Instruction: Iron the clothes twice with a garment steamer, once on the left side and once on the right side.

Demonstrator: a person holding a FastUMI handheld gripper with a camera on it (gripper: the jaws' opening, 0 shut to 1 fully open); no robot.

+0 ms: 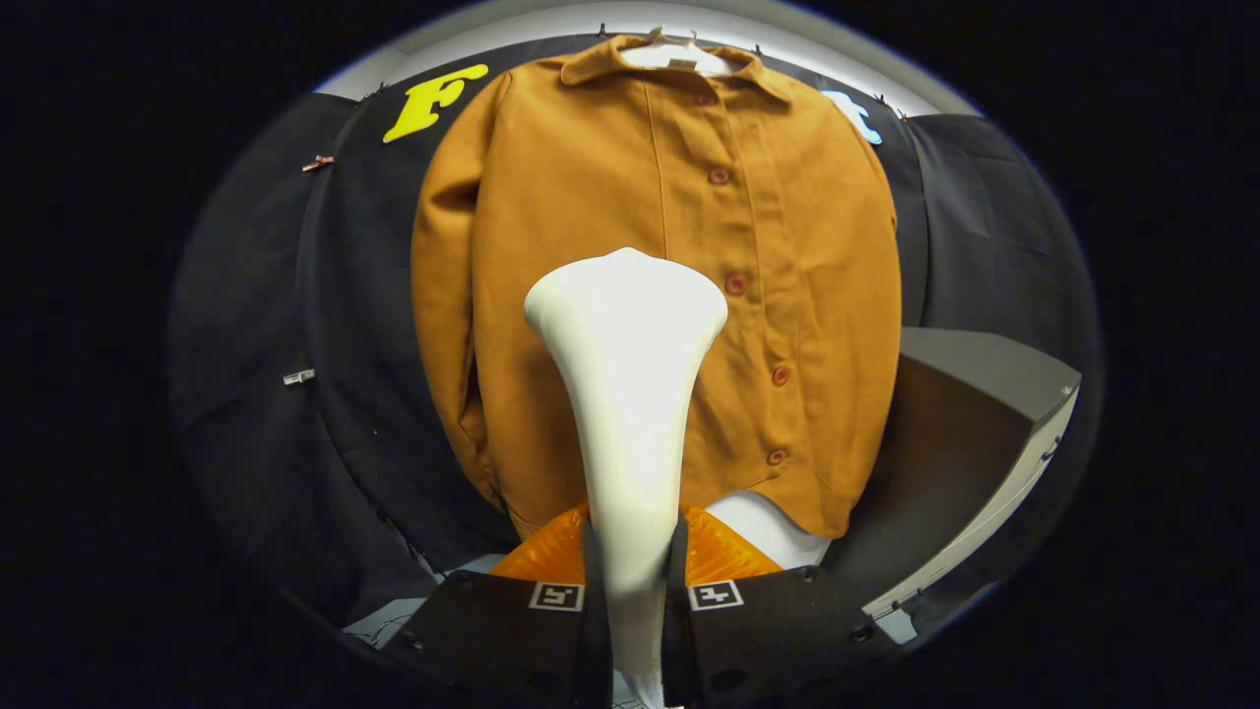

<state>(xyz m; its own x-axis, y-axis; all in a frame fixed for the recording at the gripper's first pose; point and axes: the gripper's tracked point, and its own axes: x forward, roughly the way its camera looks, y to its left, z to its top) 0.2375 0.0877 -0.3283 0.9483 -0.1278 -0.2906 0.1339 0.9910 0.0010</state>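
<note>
The gripper (631, 591) has both black fingers (512, 630) clamped tight on the slim neck of a smooth white plastic garment steamer (627, 394), one finger on each side, and each finger carries a small square black-and-white marker on its top face, a coded pattern and no readable words. The steamer's long axis runs straight ahead from between the fingers, its narrow handle low and its flared, wide head at the far end, pointing toward the clothes. That head sits in front of the middle of a mustard-brown button-up shirt jacket (591, 197), just beside the row of reddish buttons (734, 285) down its front; whether it touches the cloth cannot be told. The jacket hangs upright and spread flat on a white hanger (672, 54) against the black cloth wall, collar on top, hem down near the fingers. A small pale tag sits at the collar, too small to read. Orange ribbed material (551, 556) shows just beyond the fingers, below the hem. A grey table surface (970, 414) lies off to the right of the jacket.
</note>
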